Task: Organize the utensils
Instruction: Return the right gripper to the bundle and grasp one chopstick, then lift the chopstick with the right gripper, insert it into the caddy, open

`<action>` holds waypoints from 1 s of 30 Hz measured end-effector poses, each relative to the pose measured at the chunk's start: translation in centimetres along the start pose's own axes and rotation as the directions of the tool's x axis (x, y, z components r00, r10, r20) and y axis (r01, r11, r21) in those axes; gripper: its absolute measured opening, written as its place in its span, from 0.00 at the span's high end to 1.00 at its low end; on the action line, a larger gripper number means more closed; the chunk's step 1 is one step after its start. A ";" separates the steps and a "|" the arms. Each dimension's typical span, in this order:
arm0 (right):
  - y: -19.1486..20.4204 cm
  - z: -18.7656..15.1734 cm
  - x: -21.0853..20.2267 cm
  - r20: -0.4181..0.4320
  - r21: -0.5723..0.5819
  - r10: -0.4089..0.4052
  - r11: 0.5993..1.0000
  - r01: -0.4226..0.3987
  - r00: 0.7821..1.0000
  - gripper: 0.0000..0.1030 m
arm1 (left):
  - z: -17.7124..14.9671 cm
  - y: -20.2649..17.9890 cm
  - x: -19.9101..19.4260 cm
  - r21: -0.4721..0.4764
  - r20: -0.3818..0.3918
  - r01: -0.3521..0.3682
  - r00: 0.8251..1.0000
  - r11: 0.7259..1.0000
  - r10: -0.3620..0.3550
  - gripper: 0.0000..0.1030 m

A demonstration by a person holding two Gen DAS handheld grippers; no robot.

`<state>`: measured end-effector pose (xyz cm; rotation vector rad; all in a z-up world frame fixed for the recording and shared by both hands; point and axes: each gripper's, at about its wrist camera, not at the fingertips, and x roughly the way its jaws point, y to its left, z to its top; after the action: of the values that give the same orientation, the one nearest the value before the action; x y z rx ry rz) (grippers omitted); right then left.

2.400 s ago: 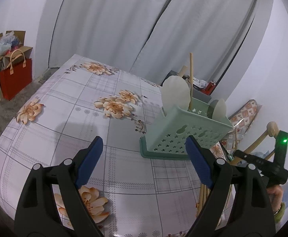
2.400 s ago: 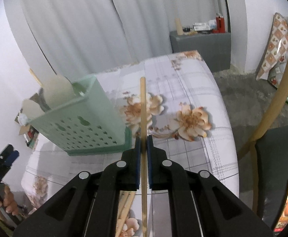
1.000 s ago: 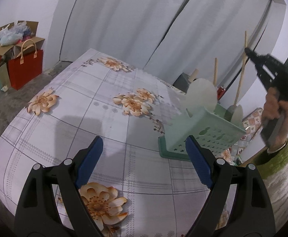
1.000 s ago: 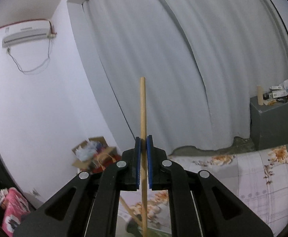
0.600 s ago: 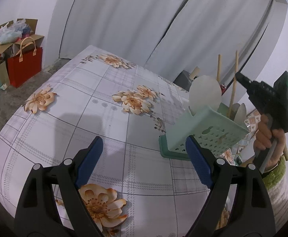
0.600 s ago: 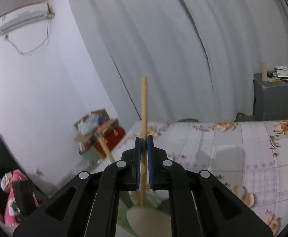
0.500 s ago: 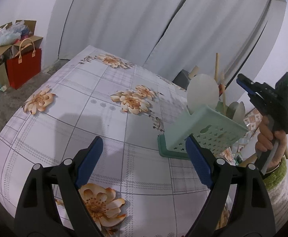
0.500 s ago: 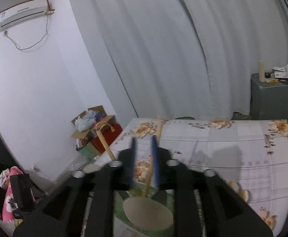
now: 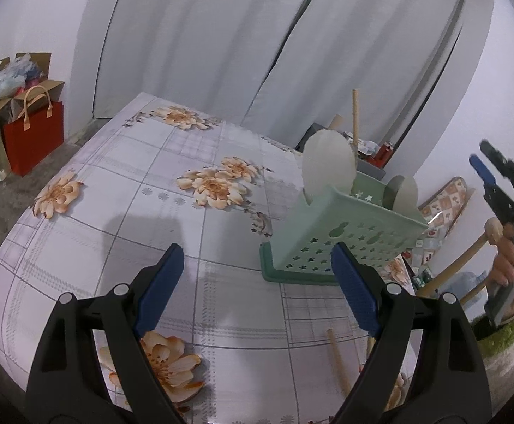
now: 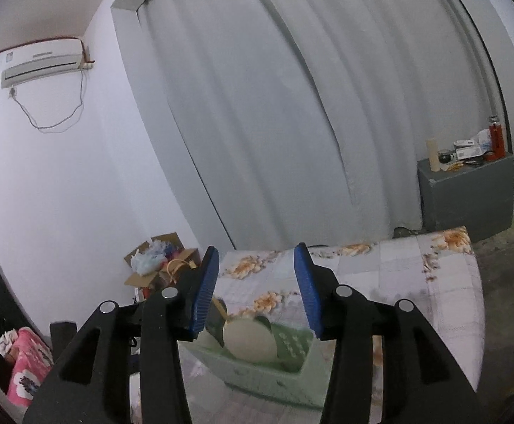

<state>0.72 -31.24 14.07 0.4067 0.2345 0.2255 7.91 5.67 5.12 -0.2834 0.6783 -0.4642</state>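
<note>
Pale green perforated plastic caddy (image 10: 274,371) stands below the opening, empty right gripper (image 10: 257,289), a wooden-handled utensil (image 9: 355,120) upright inside it. Ahead of the wide-open, empty left gripper (image 9: 257,282), more wooden sticks (image 9: 338,360) lie on the floral-clothed bench (image 9: 115,212); one is judged to be grasped next.

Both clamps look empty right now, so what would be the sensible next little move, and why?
Probably bring the right gripper down to the wooden sticks lying loose on the flowered table. Its jaws are opening with nothing between them, and one stick already stands in the green basket. The left gripper hangs open over the table, holding nothing.
</note>
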 end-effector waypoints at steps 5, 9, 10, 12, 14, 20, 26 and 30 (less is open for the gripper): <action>-0.6 -4.1 -0.2 -0.139 0.059 0.018 0.998 -0.009 0.990 0.58 | -0.4 0.0 0.7 -0.007 -0.026 -0.004 1.000 1.000 0.003 0.21; -0.3 -9.7 1.8 -0.351 0.106 0.046 0.994 -0.009 0.935 0.58 | -0.3 0.2 1.1 -0.010 -0.029 -0.005 1.000 1.000 0.005 0.21; 0.0 -11.0 2.5 -0.399 0.111 0.057 0.994 -0.014 0.915 0.58 | -0.3 0.3 1.1 -0.010 -0.028 -0.007 1.000 1.000 0.007 0.21; 1.1 -13.5 3.6 -0.484 0.111 0.074 0.994 -0.022 0.872 0.59 | -0.3 0.5 1.2 -0.012 -0.026 -0.013 1.000 1.000 0.012 0.21; 3.0 -16.0 4.9 -0.568 0.081 0.079 0.996 -0.039 0.819 0.60 | -0.2 0.7 1.1 -0.018 -0.024 -0.019 1.000 1.000 0.019 0.21; 10.7 -21.6 8.3 -0.717 -0.062 0.091 0.979 -0.192 0.691 0.60 | 0.0 2.4 0.3 -0.052 0.002 -0.061 0.998 0.997 0.061 0.21; 16.2 -25.6 9.4 -0.714 -0.419 -0.129 0.866 -0.273 0.688 0.87 | -0.3 4.3 -0.8 -0.104 0.017 -0.096 0.995 0.990 0.099 0.21; 15.7 -25.1 9.7 -0.721 -0.397 -0.125 0.881 -0.258 0.681 0.93 | -0.4 4.7 -0.8 -0.114 0.017 -0.097 0.995 0.989 0.099 0.21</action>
<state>0.53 -5.51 -3.58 -0.2002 0.9511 0.5108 8.57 10.03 3.37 -0.3599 0.6947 -0.3287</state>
